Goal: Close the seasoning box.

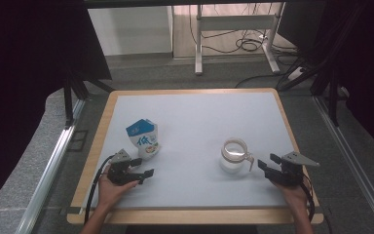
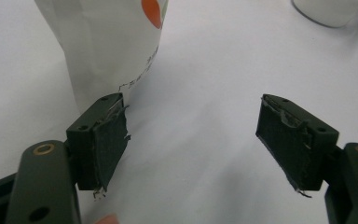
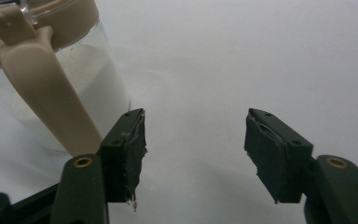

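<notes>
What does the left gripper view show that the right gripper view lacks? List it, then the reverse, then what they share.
Left gripper view alone: the white carton with an orange mark, standing just past the left gripper, and a white container's base at the top right corner. Right gripper view alone: the clear jug with its beige handle, just beyond the right gripper. Shared: black jaws apart with nothing between them, over the white table.
</notes>
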Tool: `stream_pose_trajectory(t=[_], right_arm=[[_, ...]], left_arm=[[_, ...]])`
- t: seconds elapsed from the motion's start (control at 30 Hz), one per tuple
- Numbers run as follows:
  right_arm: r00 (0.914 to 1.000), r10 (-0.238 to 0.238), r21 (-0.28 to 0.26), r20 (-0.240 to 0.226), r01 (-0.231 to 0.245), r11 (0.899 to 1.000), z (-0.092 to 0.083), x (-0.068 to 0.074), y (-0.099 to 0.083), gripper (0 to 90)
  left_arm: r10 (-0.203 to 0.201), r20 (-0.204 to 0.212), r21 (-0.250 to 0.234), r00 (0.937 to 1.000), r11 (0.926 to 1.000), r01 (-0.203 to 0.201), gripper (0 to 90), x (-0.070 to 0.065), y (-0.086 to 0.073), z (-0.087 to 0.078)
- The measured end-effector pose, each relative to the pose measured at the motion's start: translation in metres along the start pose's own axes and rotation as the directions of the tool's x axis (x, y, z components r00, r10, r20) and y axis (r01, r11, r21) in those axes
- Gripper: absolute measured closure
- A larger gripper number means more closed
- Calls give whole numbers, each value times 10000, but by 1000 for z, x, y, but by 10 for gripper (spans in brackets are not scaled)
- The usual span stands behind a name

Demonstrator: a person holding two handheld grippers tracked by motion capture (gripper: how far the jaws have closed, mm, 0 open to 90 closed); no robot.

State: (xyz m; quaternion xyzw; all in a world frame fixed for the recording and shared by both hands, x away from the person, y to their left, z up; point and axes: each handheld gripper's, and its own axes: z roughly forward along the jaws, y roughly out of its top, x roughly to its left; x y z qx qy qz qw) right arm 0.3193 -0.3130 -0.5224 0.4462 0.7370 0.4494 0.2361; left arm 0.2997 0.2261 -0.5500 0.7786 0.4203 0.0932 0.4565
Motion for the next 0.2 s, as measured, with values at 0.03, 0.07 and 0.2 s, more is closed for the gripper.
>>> stream_pose_trajectory(t=[0.03,0.07,0.2], right_arm=[[10000,1,13,-7,-1,10000,0,0,0,369],[10000,6,9,3,-6,10000,0,0,0,365],[9999,-85,157,-57,86,9998,1,0,0,328]], left_arm=[[-7,-39,17,10000,10000,7,241,0,0,0],[-10,-79,42,10000,10000,10,241,0,0,0],[11,-216,114,9998,9999,-8,237,-1,1,1]])
